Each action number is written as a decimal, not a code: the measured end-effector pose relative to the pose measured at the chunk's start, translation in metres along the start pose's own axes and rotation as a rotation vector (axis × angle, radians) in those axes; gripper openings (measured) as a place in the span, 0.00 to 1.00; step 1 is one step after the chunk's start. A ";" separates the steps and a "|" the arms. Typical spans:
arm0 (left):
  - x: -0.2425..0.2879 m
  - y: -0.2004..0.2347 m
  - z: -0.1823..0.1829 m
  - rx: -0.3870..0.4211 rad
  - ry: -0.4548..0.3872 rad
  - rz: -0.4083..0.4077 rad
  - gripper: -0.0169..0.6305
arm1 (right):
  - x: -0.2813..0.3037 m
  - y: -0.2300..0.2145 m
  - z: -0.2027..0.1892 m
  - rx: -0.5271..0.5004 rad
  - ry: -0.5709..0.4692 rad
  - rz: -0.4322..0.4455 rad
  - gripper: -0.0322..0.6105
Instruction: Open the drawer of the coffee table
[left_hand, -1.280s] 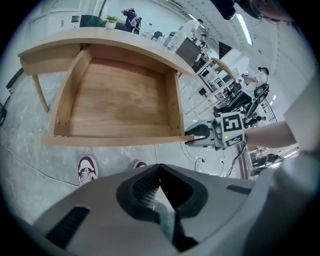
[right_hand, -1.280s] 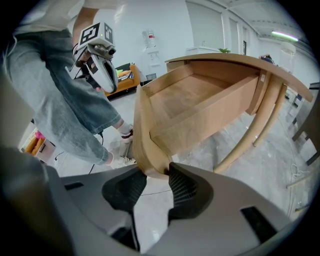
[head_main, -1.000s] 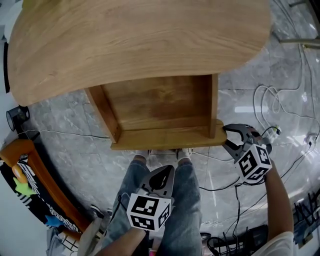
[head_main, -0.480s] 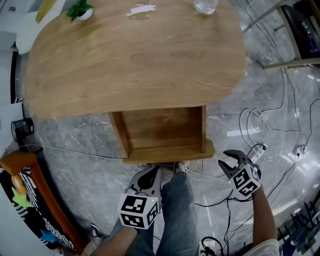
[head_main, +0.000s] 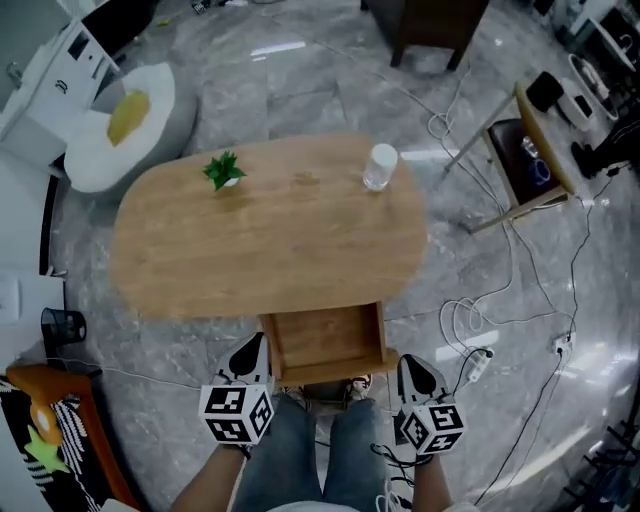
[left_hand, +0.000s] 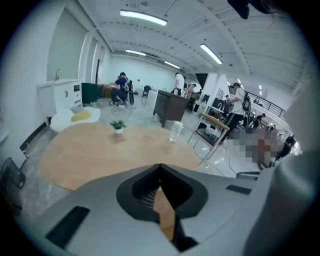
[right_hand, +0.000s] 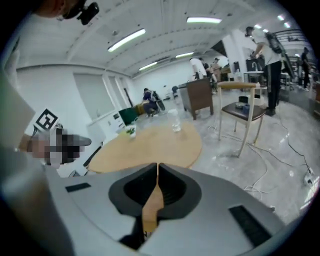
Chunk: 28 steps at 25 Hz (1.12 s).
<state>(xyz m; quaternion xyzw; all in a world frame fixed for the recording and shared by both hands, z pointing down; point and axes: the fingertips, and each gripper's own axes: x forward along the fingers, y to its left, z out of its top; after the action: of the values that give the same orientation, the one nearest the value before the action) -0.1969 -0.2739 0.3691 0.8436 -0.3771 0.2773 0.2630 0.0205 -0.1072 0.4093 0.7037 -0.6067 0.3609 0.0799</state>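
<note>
Floor (head_main: 300, 90) grey marble | coffee table (head_main: 270, 240) | drawer (head_main: 325, 345) out | left claw (head_main: 258, 340) closed, empty | right claw (head_main: 408, 362) closed, empty

One wooden counter (head_main: 270, 250) with one drawer (head_main: 325, 340) (standing open). On the counter are one small potted plant (head_main: 223, 170) and one clear glass (head_main: 379, 166). Beside the counter are one chair (head_main: 530, 150) and one white beanbag (head_main: 120, 125).

Wood drawer (head_main: 325, 345) pulled open, sticking out frm near edge of oval wood coffee table (head_main: 270, 240)
</note>
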 end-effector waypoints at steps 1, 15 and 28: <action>-0.012 0.004 0.018 0.008 -0.027 0.005 0.01 | -0.011 0.009 0.017 0.018 -0.039 -0.026 0.06; -0.133 0.053 0.150 -0.007 -0.274 0.011 0.01 | -0.158 0.046 0.182 -0.186 -0.334 -0.434 0.05; -0.137 0.037 0.178 0.061 -0.313 -0.049 0.01 | -0.184 0.049 0.180 -0.149 -0.385 -0.521 0.05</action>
<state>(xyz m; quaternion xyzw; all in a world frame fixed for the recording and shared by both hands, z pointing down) -0.2543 -0.3441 0.1609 0.8930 -0.3844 0.1475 0.1819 0.0486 -0.0719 0.1513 0.8828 -0.4349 0.1432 0.1047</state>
